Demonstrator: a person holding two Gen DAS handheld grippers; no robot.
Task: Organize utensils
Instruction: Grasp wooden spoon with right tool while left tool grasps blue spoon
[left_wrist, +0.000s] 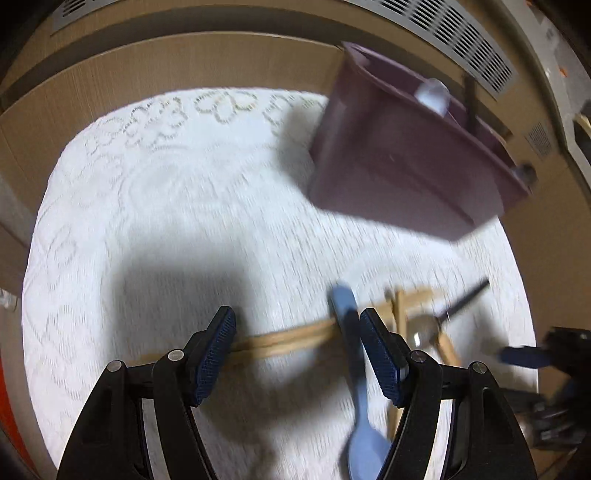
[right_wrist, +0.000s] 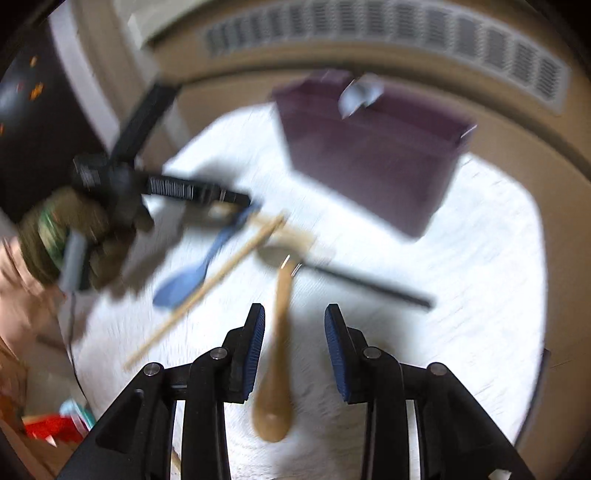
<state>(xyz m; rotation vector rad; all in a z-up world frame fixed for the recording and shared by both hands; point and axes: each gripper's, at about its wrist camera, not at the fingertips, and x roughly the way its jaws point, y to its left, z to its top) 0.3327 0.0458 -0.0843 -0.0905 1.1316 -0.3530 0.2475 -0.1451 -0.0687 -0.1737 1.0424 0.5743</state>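
I am lining up picks with both tools spread and empty, the left gripper straddling the blue spoon at lower centre, the right gripper over the wooden spoon, and next closing, then carrying to the bin at upper right.

Purple bin, upright on cloth. Blue spoon, wooden spoon, chopsticks, black-handled metal spoon: loose, overlapping.
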